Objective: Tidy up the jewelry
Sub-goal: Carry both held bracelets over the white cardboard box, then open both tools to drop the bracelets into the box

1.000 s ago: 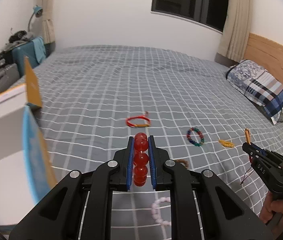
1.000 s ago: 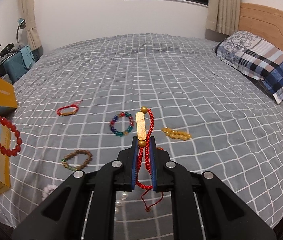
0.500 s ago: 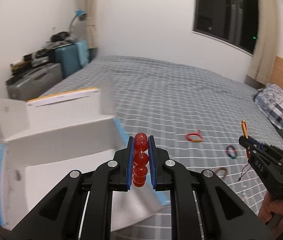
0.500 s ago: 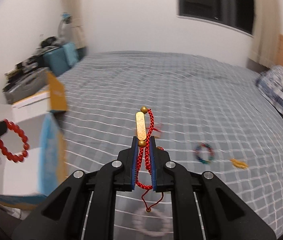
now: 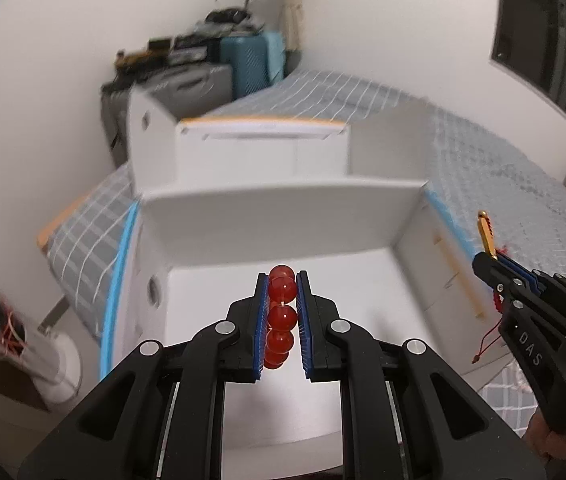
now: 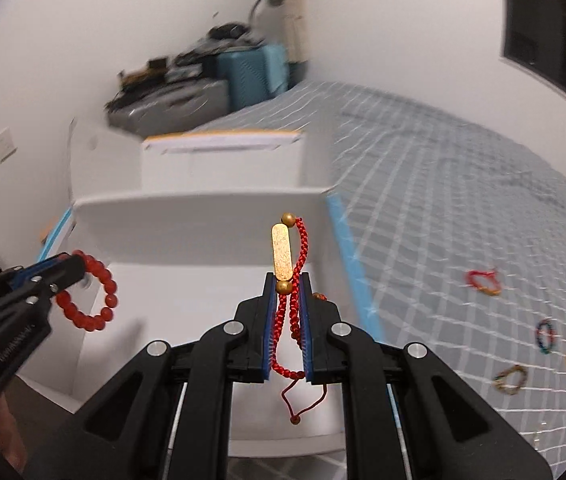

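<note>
Left tool [image 5: 281,320] clenched on a bracelet of round translucent red beads [image 5: 281,317]. The loop stands edge-on between the pads, its plane running forward along the fingers, and most of the ring hangs below and to the side in the right wrist view. Pinching one arc leaves the rest free to drop clear on release.

Right tool [image 6: 287,322] clenched on a braided red cord bracelet with a flat gold bar [image 6: 281,252]. The bar's long axis points forward and up past the tips; the cord tail dangles underneath.

Both tools are poised above the open white cardboard box with blue edging [image 6: 199,208], directly ahead and below. Likely step: drop-off. Further bracelets lie on the grey checked bed cover [image 6: 463,184], to the right of the right tool.
</note>
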{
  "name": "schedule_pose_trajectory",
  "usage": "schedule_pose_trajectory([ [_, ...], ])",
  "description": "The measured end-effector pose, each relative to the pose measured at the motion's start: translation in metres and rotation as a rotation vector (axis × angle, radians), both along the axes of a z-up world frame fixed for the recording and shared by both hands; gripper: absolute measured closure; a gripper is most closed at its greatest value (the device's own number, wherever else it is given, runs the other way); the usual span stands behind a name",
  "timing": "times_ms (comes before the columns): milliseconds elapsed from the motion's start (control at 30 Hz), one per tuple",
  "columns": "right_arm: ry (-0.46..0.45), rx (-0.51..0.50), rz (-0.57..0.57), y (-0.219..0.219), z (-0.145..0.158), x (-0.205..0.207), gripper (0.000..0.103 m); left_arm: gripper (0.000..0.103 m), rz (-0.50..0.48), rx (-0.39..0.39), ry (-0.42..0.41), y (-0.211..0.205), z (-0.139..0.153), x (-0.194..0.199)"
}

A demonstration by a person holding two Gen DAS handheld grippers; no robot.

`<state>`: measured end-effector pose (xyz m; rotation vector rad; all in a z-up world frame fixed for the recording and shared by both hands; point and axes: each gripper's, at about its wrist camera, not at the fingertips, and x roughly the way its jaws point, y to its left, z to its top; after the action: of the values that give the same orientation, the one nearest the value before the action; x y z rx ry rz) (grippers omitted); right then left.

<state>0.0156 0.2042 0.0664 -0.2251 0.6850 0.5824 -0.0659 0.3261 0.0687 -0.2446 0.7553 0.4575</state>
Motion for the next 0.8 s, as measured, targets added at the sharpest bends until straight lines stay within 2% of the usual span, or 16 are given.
schedule_pose_trajectory([
  [200, 0.097, -0.060, 0.029, 0.037, -0.037, 0.000, 0.093, 0.090, 0.035, -0.042, 0.067, 0.019, -0.031, -0.007],
  [400, 0.180, -0.105, 0.009, 0.045, -0.064, 0.011, 0.093, 0.090, 0.033, -0.058, 0.104, 0.025, -0.047, 0.002],
  [800, 0.204, -0.134, 0.006, 0.043, -0.078, 0.013, 0.091, 0.090, 0.032, -0.056, 0.129, 0.025, -0.056, 0.007],
])
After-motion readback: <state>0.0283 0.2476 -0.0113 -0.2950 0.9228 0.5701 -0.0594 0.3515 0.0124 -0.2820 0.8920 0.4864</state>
